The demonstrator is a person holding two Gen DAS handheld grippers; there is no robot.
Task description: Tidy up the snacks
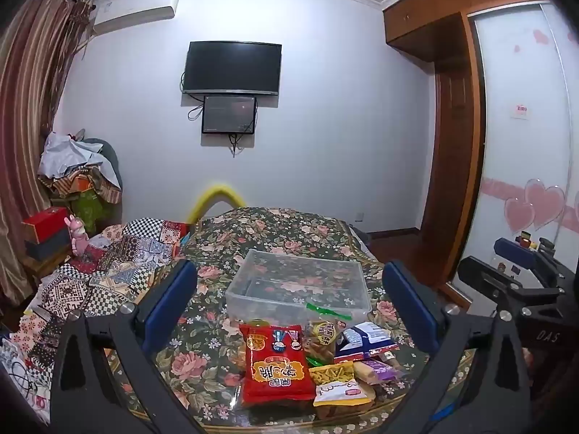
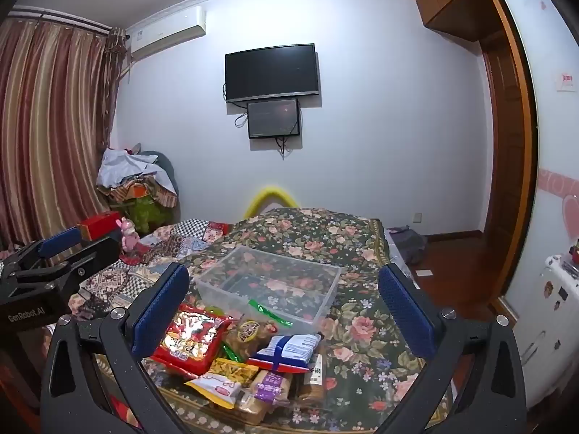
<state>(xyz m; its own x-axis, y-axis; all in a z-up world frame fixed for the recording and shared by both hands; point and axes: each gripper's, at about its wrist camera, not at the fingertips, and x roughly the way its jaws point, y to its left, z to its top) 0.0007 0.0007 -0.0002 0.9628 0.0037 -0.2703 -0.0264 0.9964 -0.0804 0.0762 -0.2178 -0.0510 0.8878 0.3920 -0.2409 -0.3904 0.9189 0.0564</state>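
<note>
On the bed, a dark floral bedspread [image 1: 289, 231] serves as the work surface; a patchwork quilt [image 1: 119, 256] covers its left side. Far wall white, with a wall-mounted TV [image 1: 232, 68] and a smaller screen [image 1: 229, 115] hung just below it. Air conditioner [image 1: 139, 9] in the upper left corner of that wall, striped curtains [image 1: 25, 115] on the left, wooden wardrobe [image 1: 448, 126] on the right. Heap of clothes [image 1: 81, 173] in the far left corner of the room; a pink plush toy [image 1: 77, 233] by the quilt's left edge.

Clear plastic bin [image 1: 300, 285] sits near the middle of the bedspread, open side up, nothing visible inside; its long axis runs left to right, slightly skewed in the right wrist view. Green strip [image 1: 327, 311] lies at the bin's near wall.

Snack pile lies just in front of the bin, toward the near edge of the bedspread. Red snack bag [image 1: 277, 361] lies flat, long axis running from the near edge toward the bin, its print upside down to the left camera. Blue-and-white packet [image 1: 363, 343] on the right of the pile, tilted. Yellow snack bag [image 1: 338, 383] and purple-labelled packet [image 1: 378, 367] nearest the edge.

Left gripper [image 1: 289, 307]: fingers spread wide, nothing between them, apart from the pile. Right gripper [image 2: 286, 311]: fingers likewise spread wide, holding nothing.
</note>
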